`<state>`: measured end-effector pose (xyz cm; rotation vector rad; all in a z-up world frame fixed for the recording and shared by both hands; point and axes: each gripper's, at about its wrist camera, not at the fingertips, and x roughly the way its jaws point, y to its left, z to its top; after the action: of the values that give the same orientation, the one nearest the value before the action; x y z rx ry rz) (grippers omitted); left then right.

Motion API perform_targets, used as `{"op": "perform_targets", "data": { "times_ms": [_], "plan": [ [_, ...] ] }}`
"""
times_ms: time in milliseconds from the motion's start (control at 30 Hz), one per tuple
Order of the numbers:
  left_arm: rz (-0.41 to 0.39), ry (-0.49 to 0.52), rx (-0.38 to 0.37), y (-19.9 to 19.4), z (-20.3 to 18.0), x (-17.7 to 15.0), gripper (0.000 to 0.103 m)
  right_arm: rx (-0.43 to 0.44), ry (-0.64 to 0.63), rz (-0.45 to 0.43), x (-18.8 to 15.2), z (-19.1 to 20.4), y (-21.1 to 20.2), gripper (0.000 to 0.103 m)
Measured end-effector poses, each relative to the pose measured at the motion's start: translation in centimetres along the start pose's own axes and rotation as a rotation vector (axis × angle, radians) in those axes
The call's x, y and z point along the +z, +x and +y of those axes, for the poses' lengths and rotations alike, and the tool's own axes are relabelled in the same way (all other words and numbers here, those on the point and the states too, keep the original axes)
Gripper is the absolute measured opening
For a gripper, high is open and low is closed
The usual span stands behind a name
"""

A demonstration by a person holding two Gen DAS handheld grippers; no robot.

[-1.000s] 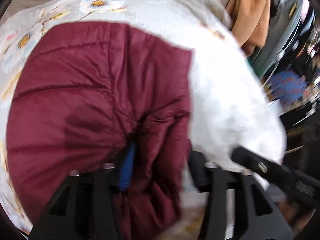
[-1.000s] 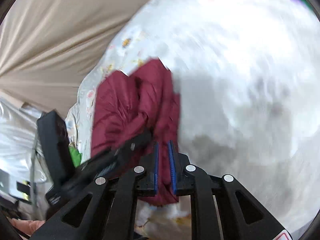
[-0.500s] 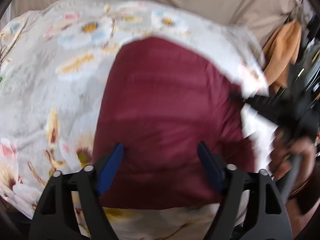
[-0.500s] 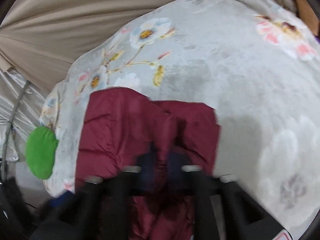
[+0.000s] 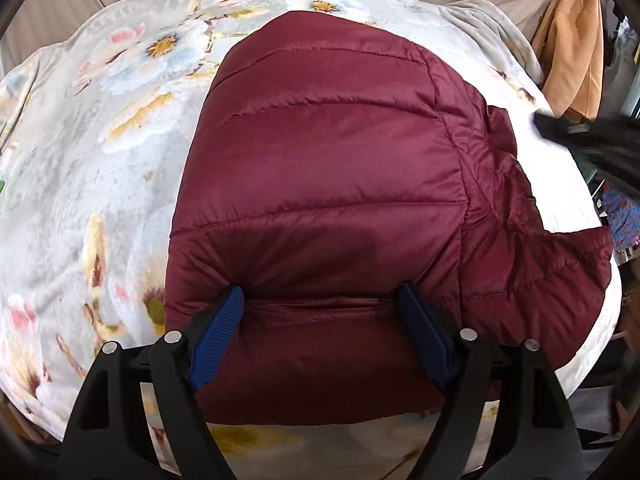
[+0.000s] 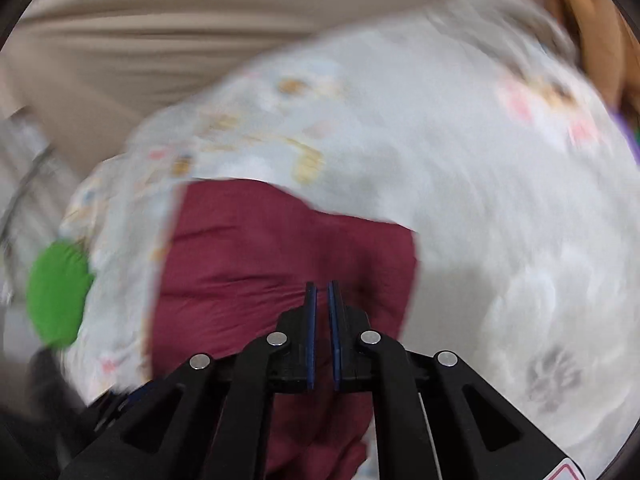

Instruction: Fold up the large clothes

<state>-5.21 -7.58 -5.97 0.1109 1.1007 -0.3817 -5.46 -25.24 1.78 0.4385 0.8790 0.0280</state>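
I'm looking down my left gripper (image 5: 320, 312) at the maroon puffer jacket (image 5: 328, 184), which lies spread on the floral blanket (image 5: 100, 152), quilted panels facing up and a looser part, maybe a sleeve or hood, bunched off toward the right edge of the left wrist view. My left jaws are opening wide right now; the two blue pads (image 5: 218, 332) stand on either side of a padded fold at the jacket's near edge. The left pad looks to be dimpling the fabric, but I see no pinch across it, so I call nothing held there.

Over on the right wrist view, everything is smeared by blur. My right gripper (image 6: 322, 292) has its jaws drawn nearly together, only a thin slit between the blue pads. The jacket (image 6: 256, 264) sits beneath and beyond the tips, and I can't make out any cloth caught in that slit. In the left wrist view a dark blurred shape at the right edge may be that same gripper; I can't tell for sure.

A green round thing (image 6: 56, 292) shows at the blanket's left edge in the right view. Beige draped cloth (image 6: 160, 40) hangs behind the blanket, and an orange garment (image 5: 572, 48) hangs at the upper right of the left view.
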Motion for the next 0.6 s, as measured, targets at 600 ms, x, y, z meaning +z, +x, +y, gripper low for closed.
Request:
{"op": "perform_targets", "data": {
  "times_ms": [600],
  "plan": [
    [0.012, 0.058, 0.077, 1.3, -2.0, -1.5, 0.085, -0.011, -0.053, 0.239, -12.2, -1.3, 4.5, 0.000]
  ]
}}
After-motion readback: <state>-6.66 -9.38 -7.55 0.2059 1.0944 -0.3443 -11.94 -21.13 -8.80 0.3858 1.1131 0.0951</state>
